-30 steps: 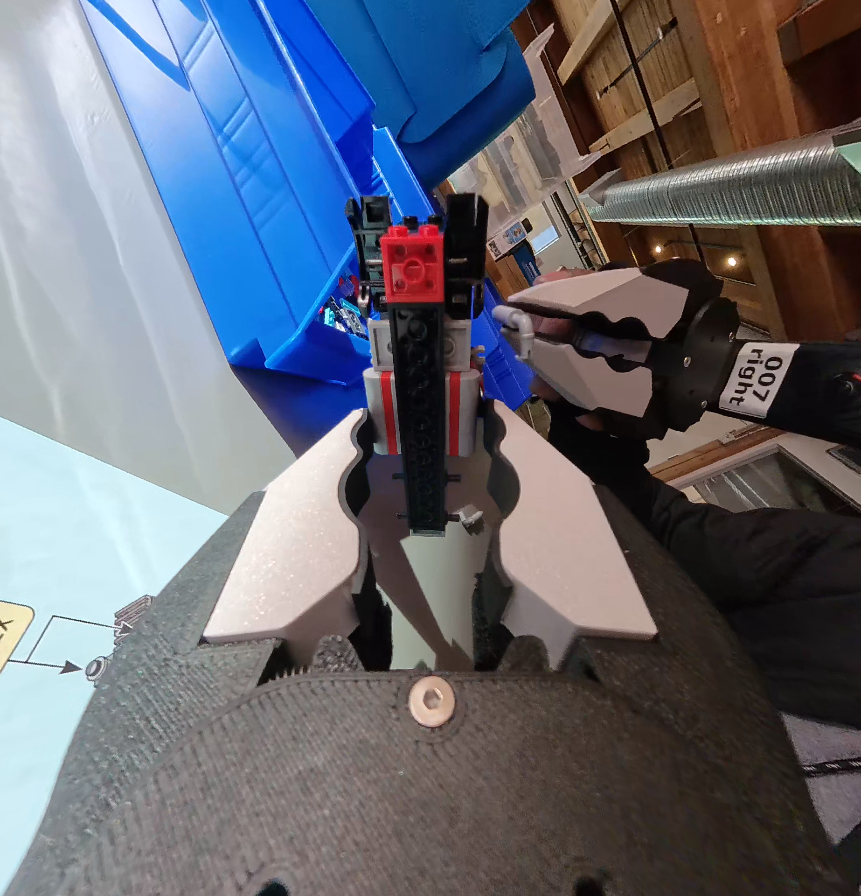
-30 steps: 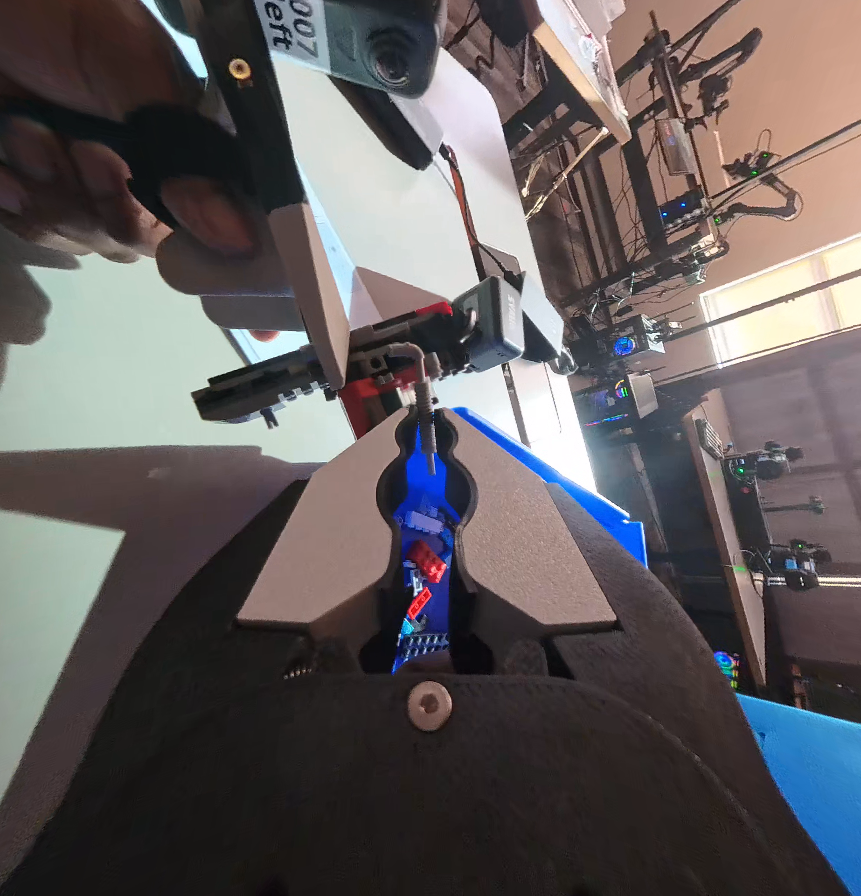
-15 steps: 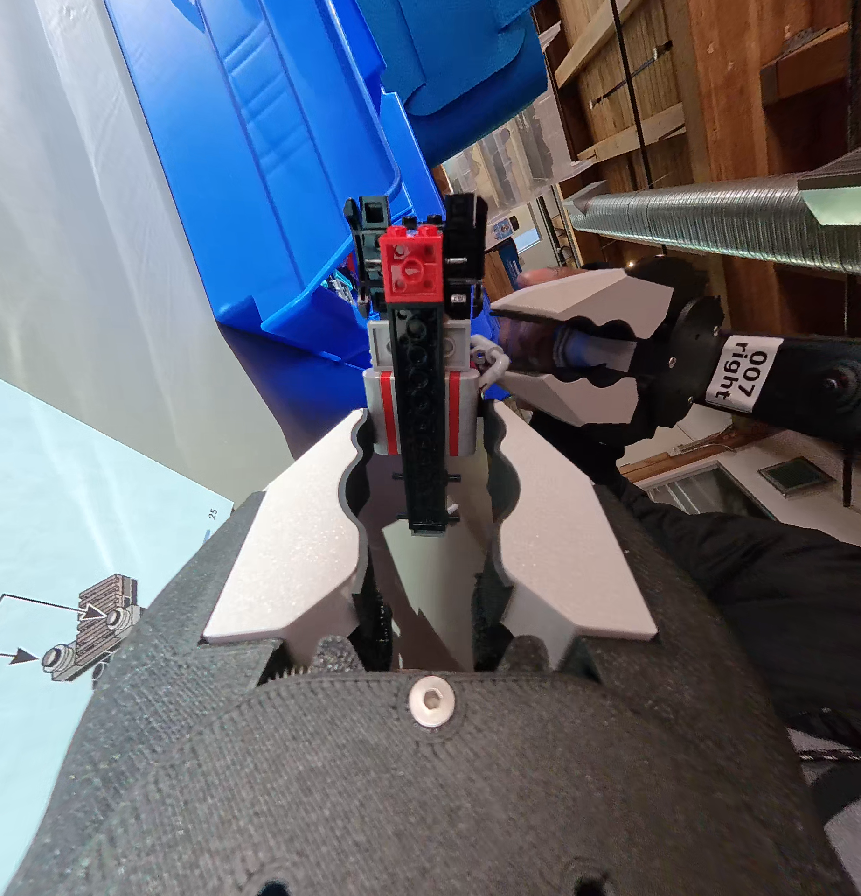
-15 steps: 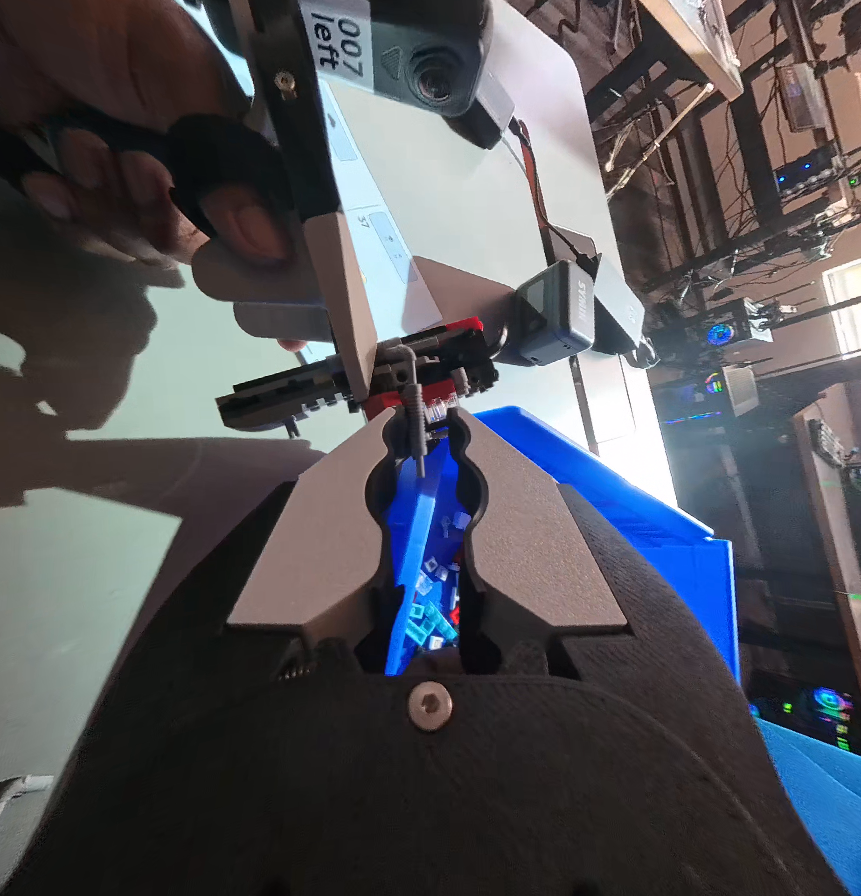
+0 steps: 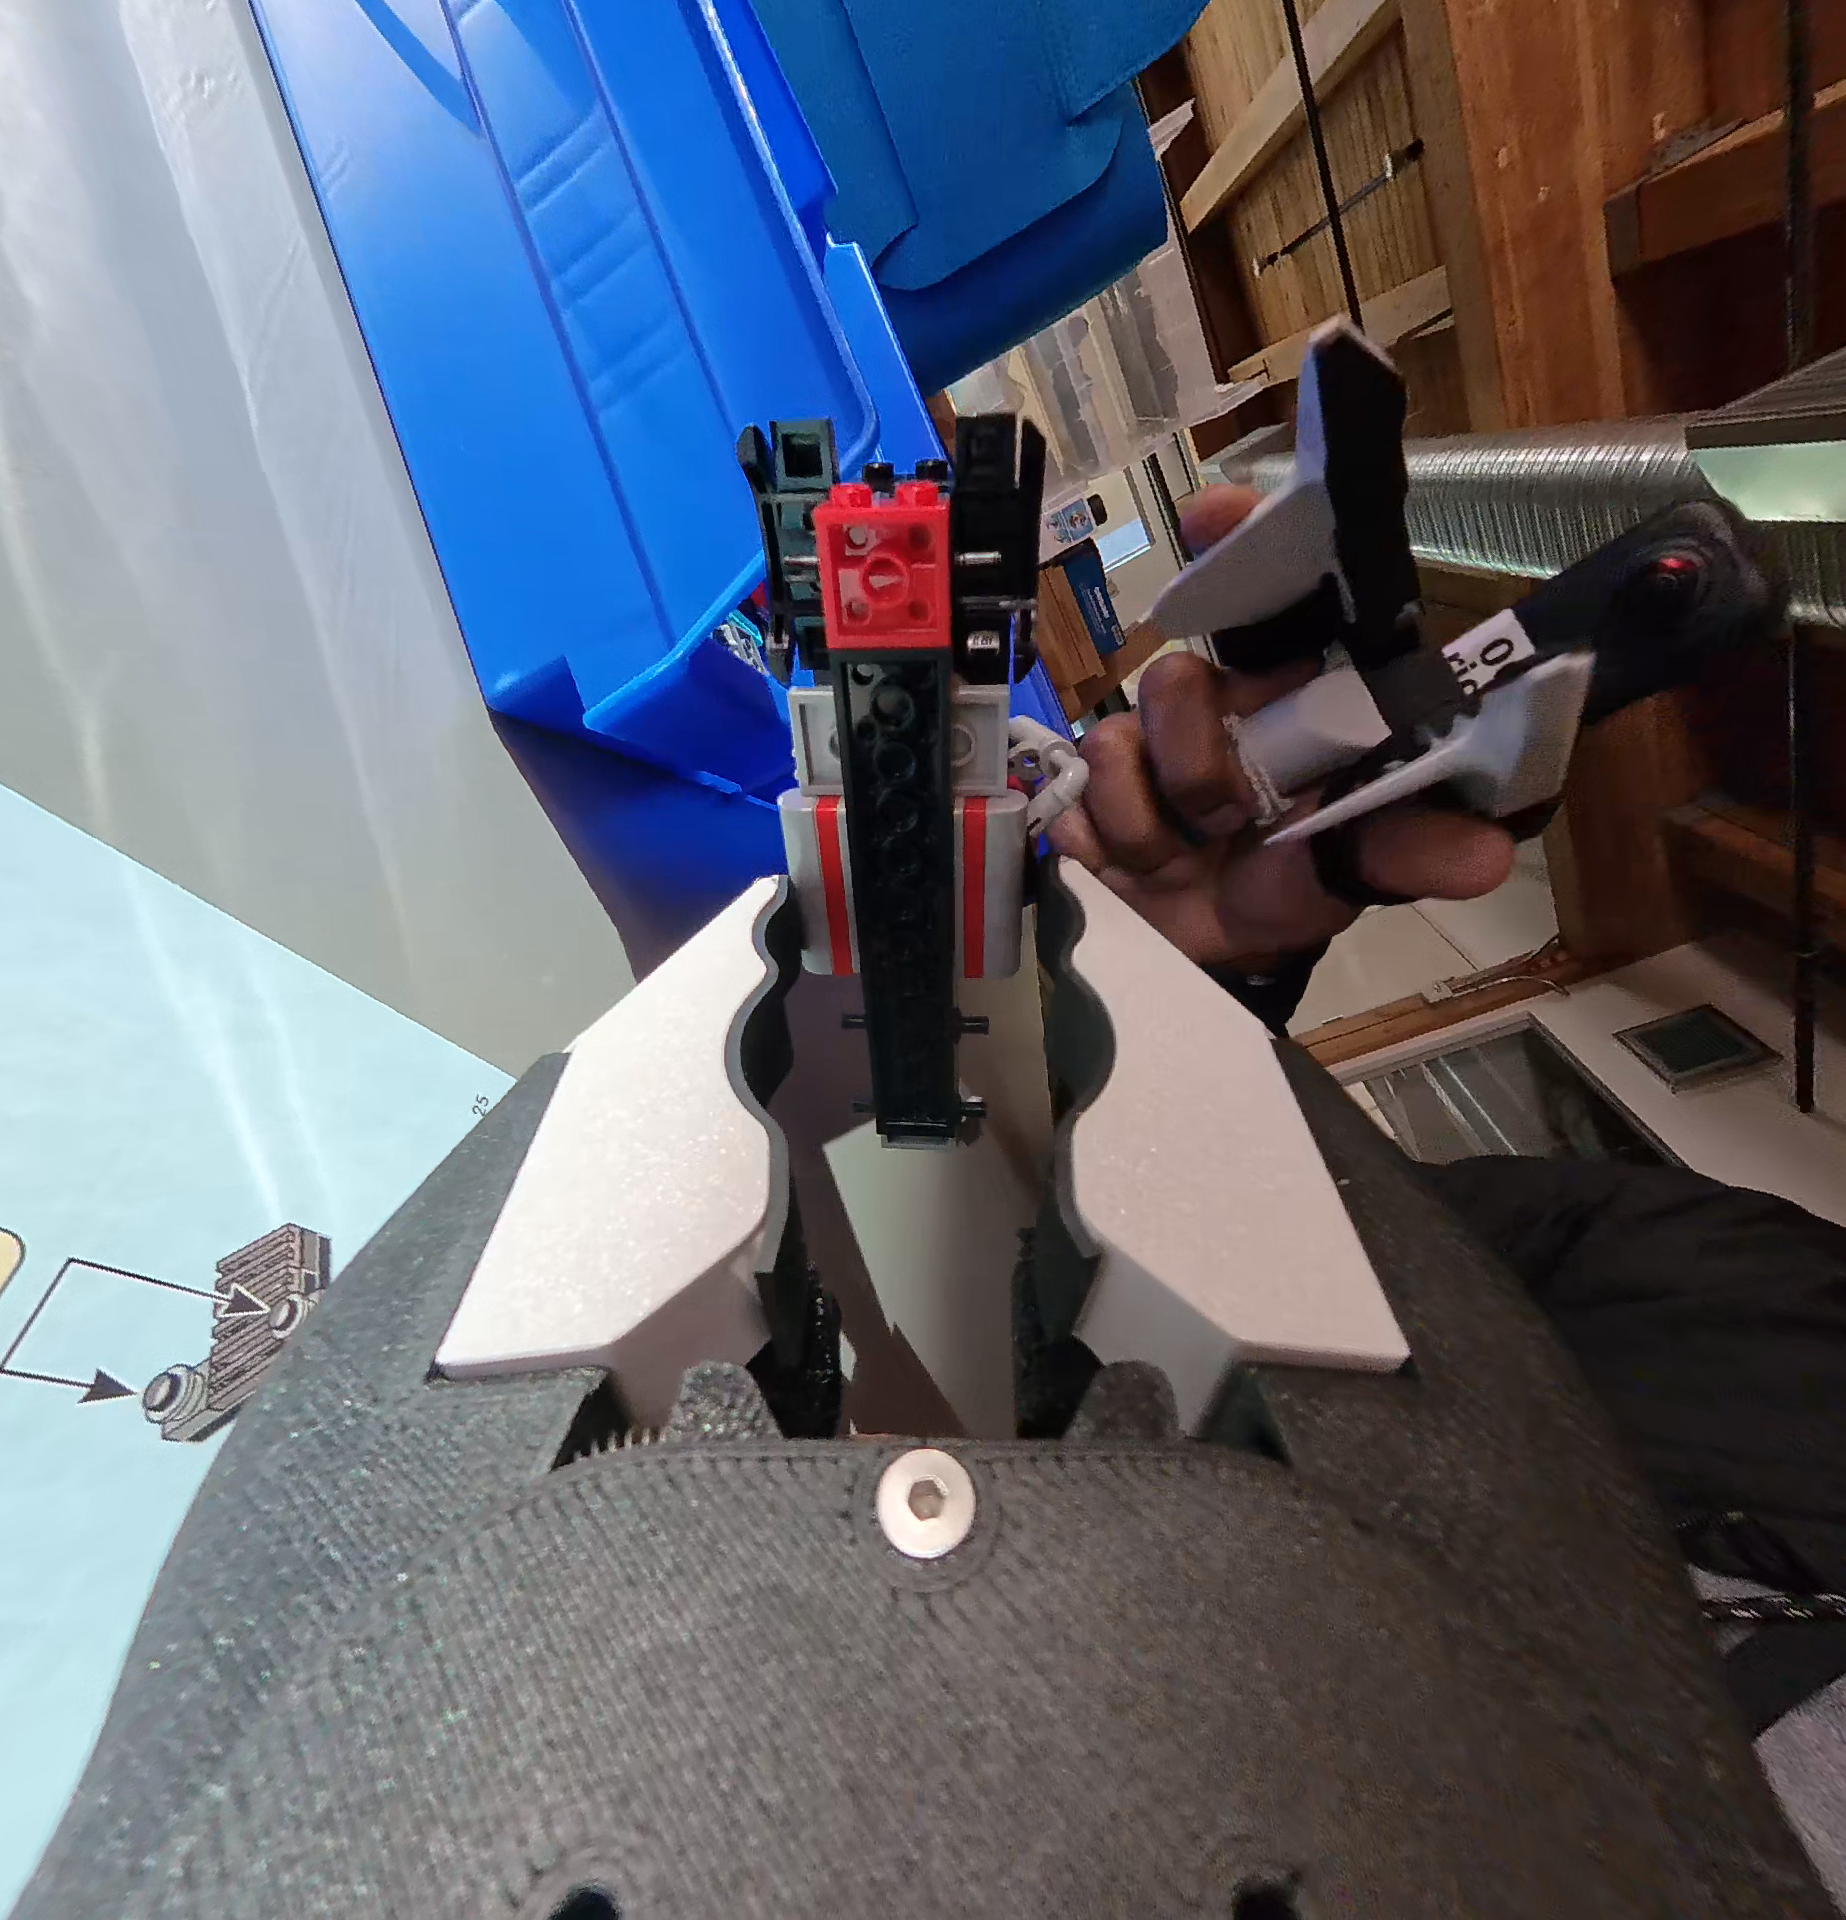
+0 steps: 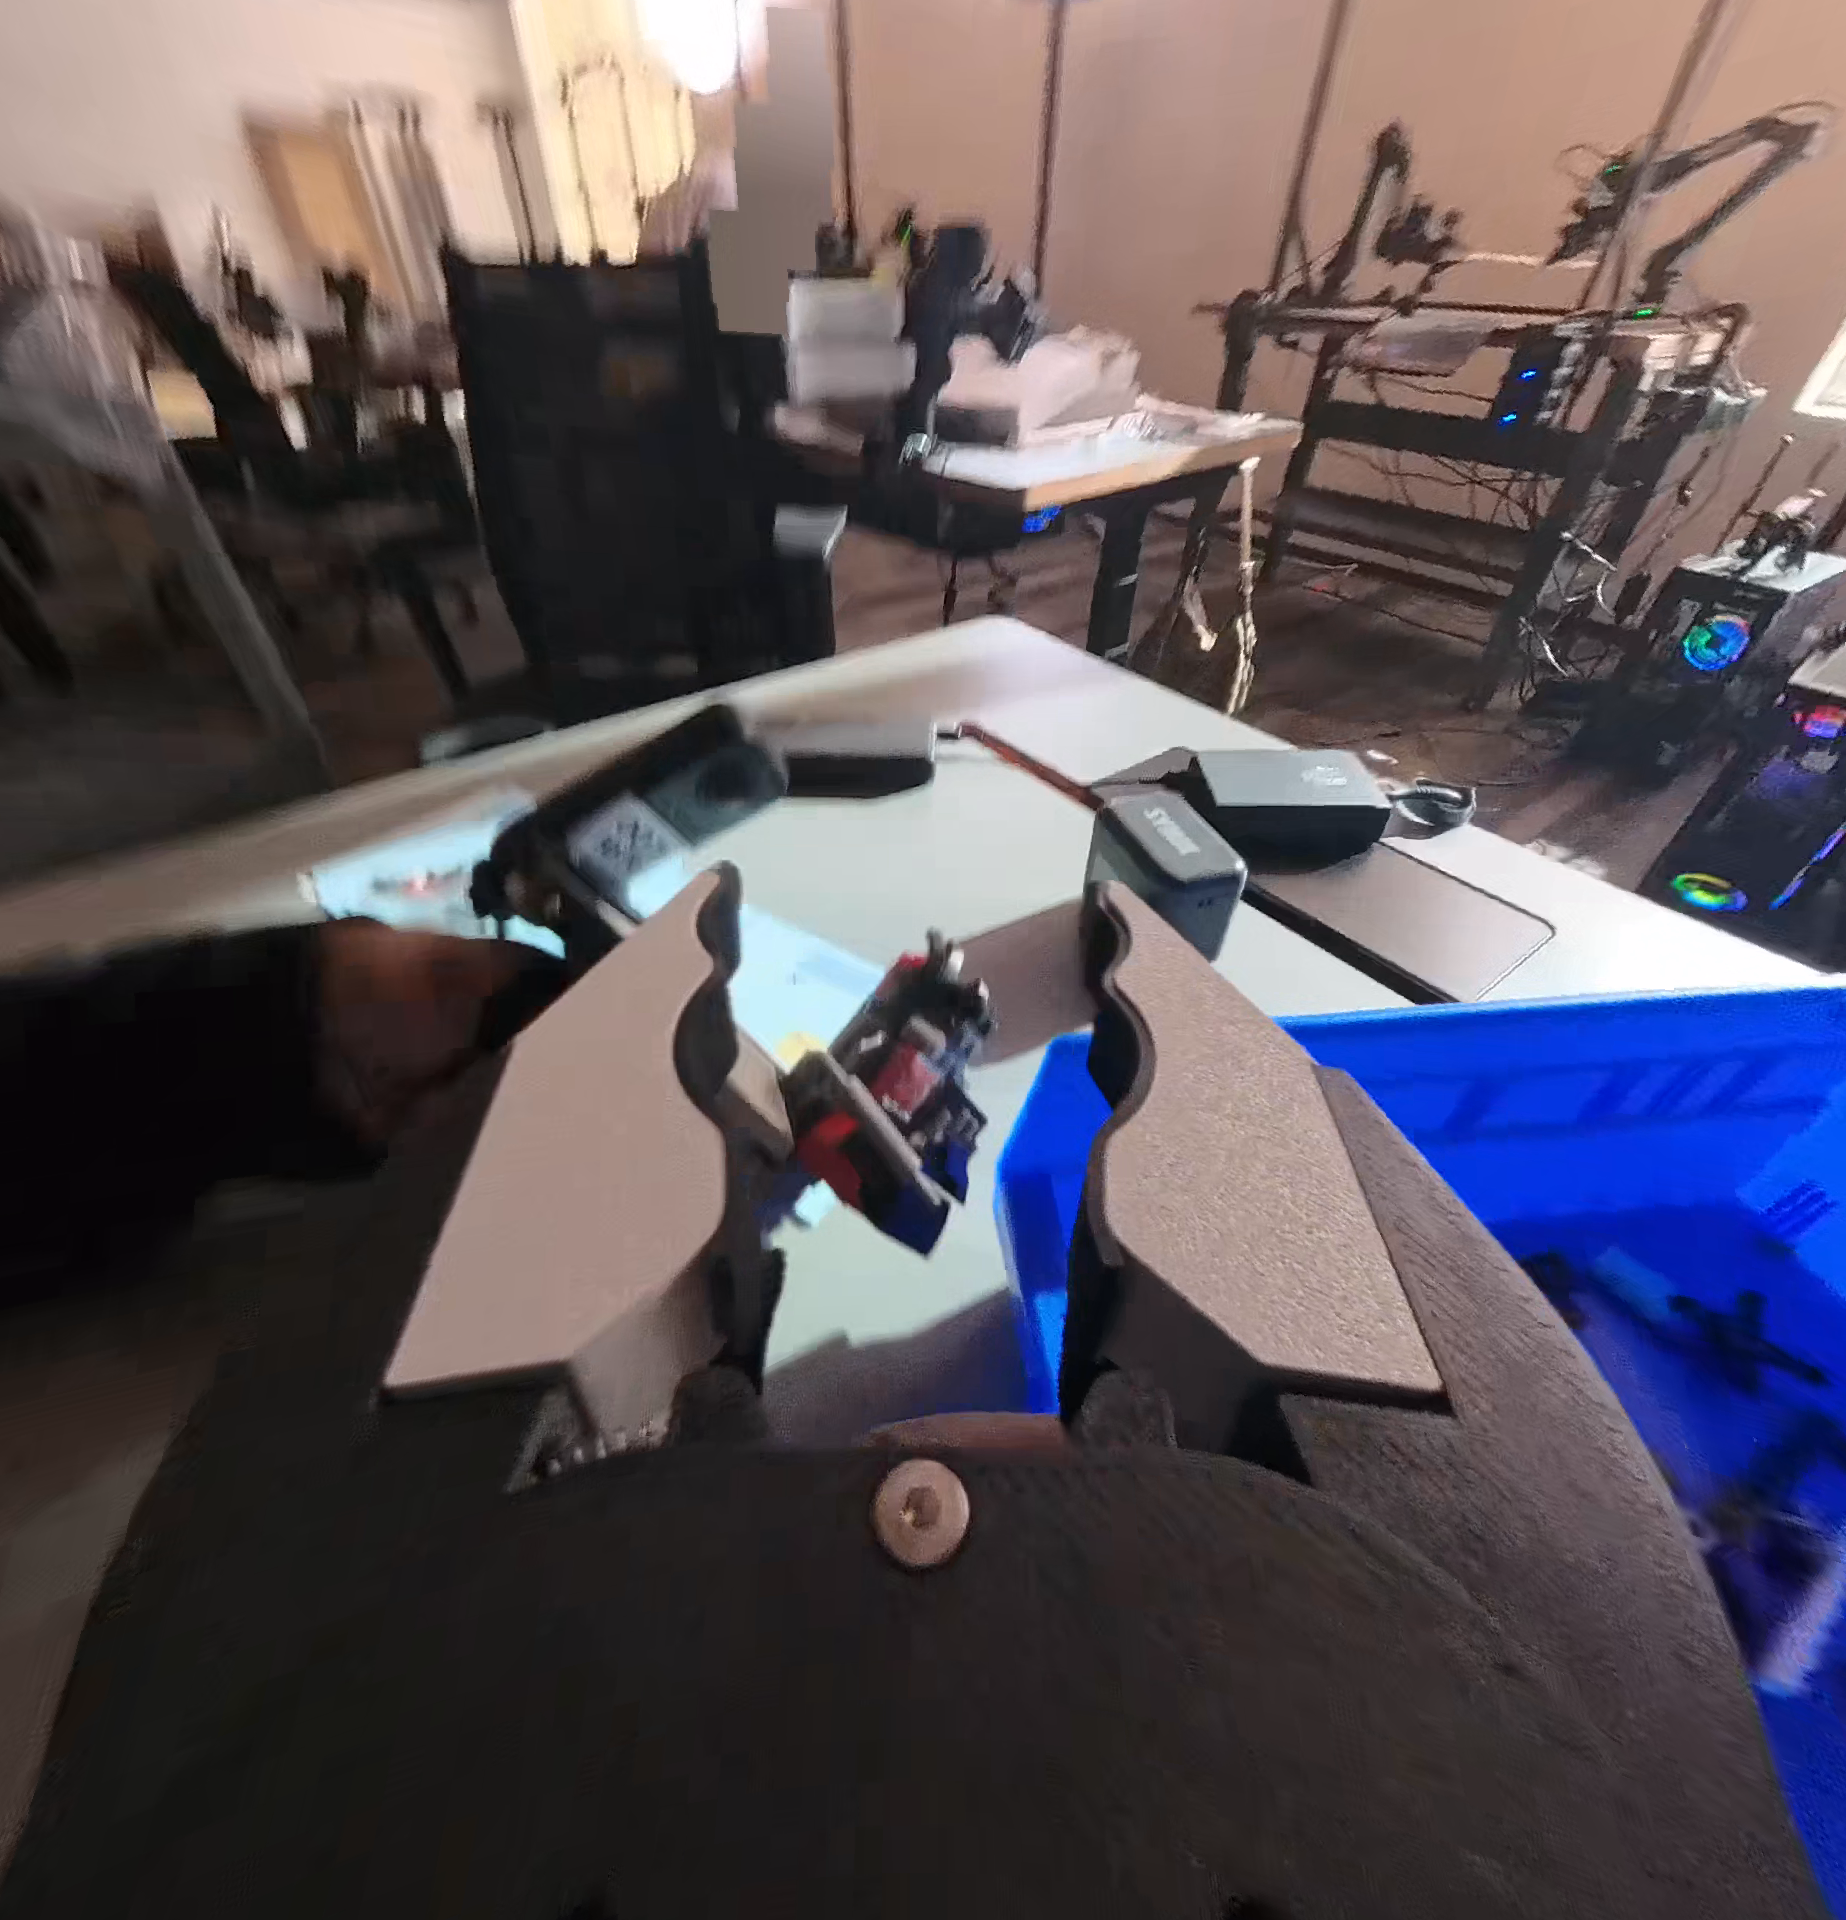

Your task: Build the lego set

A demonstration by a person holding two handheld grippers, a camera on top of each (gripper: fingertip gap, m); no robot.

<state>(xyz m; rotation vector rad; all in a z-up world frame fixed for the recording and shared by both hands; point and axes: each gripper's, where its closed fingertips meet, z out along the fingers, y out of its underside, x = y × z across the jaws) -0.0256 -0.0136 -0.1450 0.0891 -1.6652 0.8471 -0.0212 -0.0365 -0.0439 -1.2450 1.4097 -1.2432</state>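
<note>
My left gripper (image 5: 908, 914) is shut on the lego model (image 5: 903, 831): a long black plate, grey bricks with red stripes, and a red brick at the far end. A small grey hose piece (image 5: 1049, 764) sits on the model's right side, and a person's bare fingers (image 5: 1137, 800) touch it. My right gripper (image 6: 908, 914) is open and empty. In the left wrist view it (image 5: 1215, 727) is turned sideways, right of the model. The right wrist view is blurred and shows the model (image 6: 888, 1101) between and beyond its fingers.
A blue parts bin (image 5: 607, 312) stands behind the model; it also shows in the right wrist view (image 6: 1470, 1091) with loose pieces inside. The instruction booklet (image 5: 119, 1091) lies on the grey table (image 6: 1002, 831). Black devices (image 6: 1283, 800) lie at the table's far side.
My right gripper let go of the grey hose piece, opened and swung away from the model. The hose piece now stays on the model's side. The left gripper kept its hold.
</note>
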